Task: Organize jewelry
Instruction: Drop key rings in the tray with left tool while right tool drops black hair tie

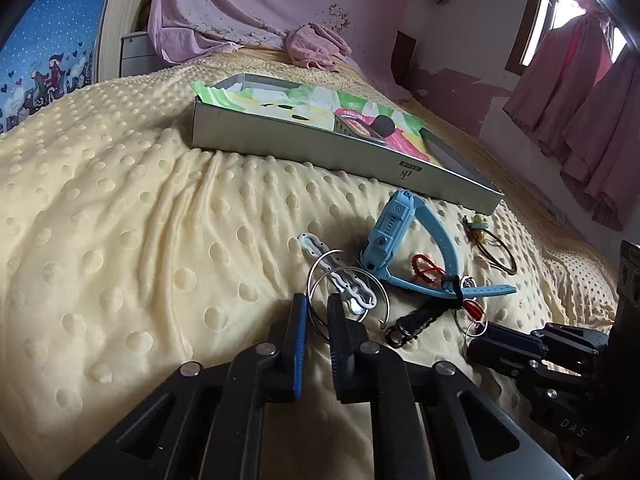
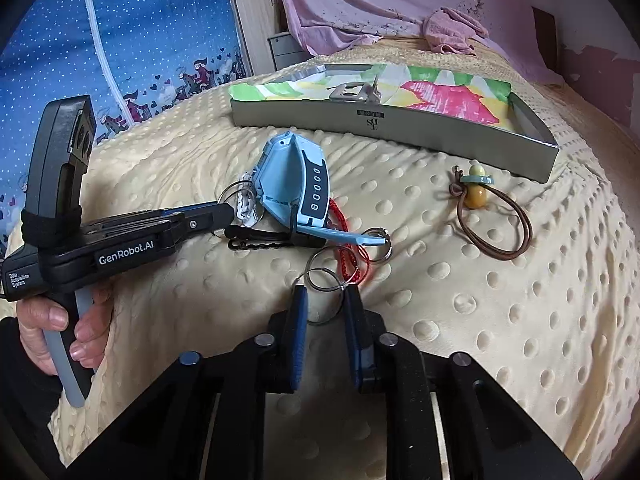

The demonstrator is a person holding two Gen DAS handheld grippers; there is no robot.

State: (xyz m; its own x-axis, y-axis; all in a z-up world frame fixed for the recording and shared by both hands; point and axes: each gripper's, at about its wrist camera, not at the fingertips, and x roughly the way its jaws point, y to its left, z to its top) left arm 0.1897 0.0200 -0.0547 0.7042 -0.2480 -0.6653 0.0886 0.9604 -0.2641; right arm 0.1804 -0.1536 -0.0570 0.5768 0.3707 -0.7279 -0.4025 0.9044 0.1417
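A pile of jewelry lies on the yellow dotted blanket: a blue watch point(image 1: 394, 236) point(image 2: 294, 184), silver hoops with a white clip point(image 1: 340, 280), a red cord point(image 2: 350, 256), a black strap point(image 1: 420, 320) and a brown cord necklace with a gourd bead point(image 2: 480, 204). A grey box point(image 1: 320, 148) point(image 2: 400, 128) lined with flowered paper sits behind them. My left gripper point(image 1: 318, 308) is open, its fingers on either side of a silver hoop's rim. My right gripper point(image 2: 324, 300) is open around a metal ring point(image 2: 324, 280); it also shows in the left wrist view point(image 1: 492, 340).
The blanket point(image 1: 120, 220) covers a bed. A pink cloth point(image 1: 316, 46) lies at the far end, pink curtains point(image 1: 580, 100) hang on the right. A blue patterned wall point(image 2: 140, 40) is on the left. The box holds a clip point(image 2: 352, 92) and a dark round item point(image 1: 384, 124).
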